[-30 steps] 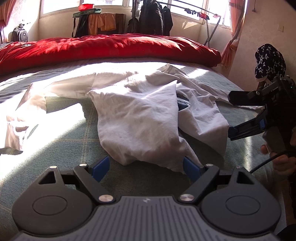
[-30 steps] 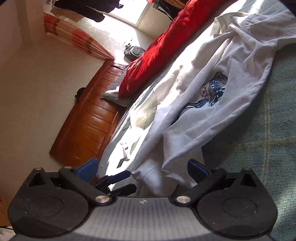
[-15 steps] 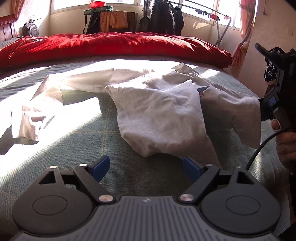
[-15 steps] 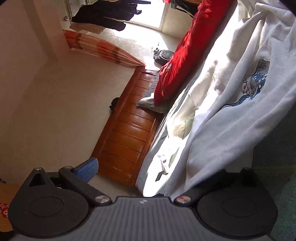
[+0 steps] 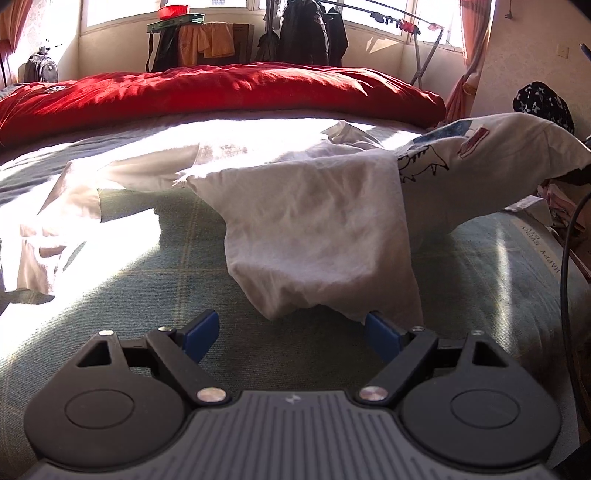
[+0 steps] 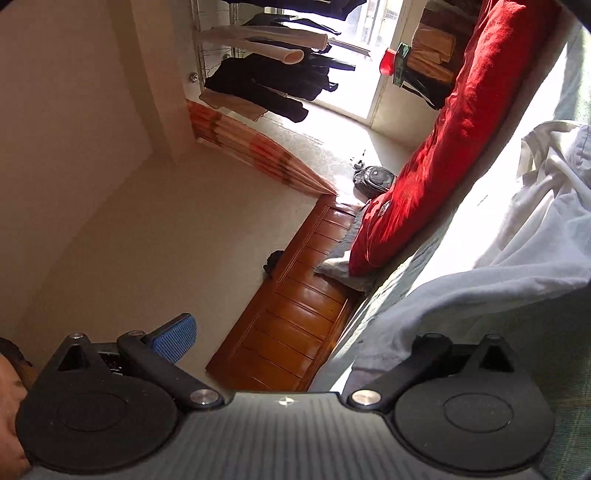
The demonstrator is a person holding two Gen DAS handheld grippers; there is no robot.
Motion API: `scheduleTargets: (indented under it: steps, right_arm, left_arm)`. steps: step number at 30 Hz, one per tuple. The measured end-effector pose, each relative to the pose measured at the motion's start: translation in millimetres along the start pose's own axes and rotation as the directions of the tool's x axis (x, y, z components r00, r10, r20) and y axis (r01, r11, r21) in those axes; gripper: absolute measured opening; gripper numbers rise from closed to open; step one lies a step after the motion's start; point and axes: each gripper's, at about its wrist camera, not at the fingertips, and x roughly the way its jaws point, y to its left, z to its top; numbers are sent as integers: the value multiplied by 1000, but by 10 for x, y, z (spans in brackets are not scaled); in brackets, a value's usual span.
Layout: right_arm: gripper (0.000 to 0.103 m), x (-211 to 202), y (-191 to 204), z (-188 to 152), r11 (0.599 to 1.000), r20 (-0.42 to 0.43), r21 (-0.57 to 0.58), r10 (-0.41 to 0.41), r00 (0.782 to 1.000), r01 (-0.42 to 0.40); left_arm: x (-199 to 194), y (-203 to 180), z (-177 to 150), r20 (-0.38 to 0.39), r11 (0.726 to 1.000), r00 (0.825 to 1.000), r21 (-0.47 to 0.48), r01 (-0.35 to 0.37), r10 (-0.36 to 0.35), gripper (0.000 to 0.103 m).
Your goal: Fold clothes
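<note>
A white long-sleeved shirt [image 5: 317, 221] with a blue print lies crumpled on the green bed cover [image 5: 166, 266]. Its right part [image 5: 509, 147] is lifted off the bed toward the right edge of the left wrist view. My left gripper [image 5: 291, 332] is open, low over the cover, just short of the shirt's near hem. In the right wrist view the shirt [image 6: 491, 288] drapes over the right finger and hides it. The left blue pad [image 6: 173, 336] stands wide apart, so my right gripper [image 6: 295, 350] looks open with cloth hanging on one finger.
A red duvet [image 5: 221, 88] lies across the far side of the bed. A wooden headboard [image 6: 295, 325] shows in the right wrist view. A drying rack with dark clothes [image 5: 310, 29] stands by the window. A black cable [image 5: 565, 258] hangs at the right.
My right gripper has lifted the shirt's right part up and to the right, showing the print. My left gripper has moved closer to the hem and stayed open.
</note>
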Motion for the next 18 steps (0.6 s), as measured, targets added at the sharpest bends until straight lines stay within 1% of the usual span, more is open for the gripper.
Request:
scheduleTargets:
  steps: [3,5,8,9,10,11,12,13,14,15,17,18]
  right_arm:
    - [103,-185,59,1,1000,16,-9,-17,1000,17]
    - [103,-302,67,-8,999,18,-10,-36,999,36]
    - [103,-421,6,-76,995,6,12,-101,995,101]
    - [103,-441,-20,-105,991,-7,18,-136,991,136]
    - [103,-452,-42,-136,982,-21,19,-187,982,187]
    - [103,-464,-60,-190,964,-41,4,-265,963,266]
    - [103,-466,-77,-237,940,-63,-15,-342,938,342]
    - [103,-460,-84,-293,906,-81,-47,-424,902,421]
    - [103,-454,-88,-358,861,-95,-85,-508,856,501]
    - [103,-438,-68,-417,820,-97,-128,-570,816,557]
    - [103,-398,-8,-532,735,-89,-216,-671,736,643]
    - [103,-377,33,-579,704,-80,-252,-699,711,664]
  left_arm:
    - [43,-18,2,2,999,999,5,37,-37,86]
    - [90,-11,3,-2,999,999,2,50,-50,86]
    - [154,13,-12,-17,998,998,-15,55,-55,86]
    - [169,20,-20,-22,998,998,-20,56,-56,86]
    - [182,24,-27,-26,998,998,-24,56,-56,86]
    - [186,12,-28,-29,999,998,-16,47,-48,86]
    - [185,0,-34,-31,999,999,-6,39,-39,86]
    - [178,-17,-49,-31,1000,999,8,25,-25,86]
    - [171,-25,-52,-31,1000,999,17,19,-18,86]
    - [154,-31,-56,-28,1000,1000,28,10,-9,86]
    - [115,-41,-46,-16,999,1000,40,0,1,86]
    - [99,-47,-36,-11,999,1000,43,-4,4,86]
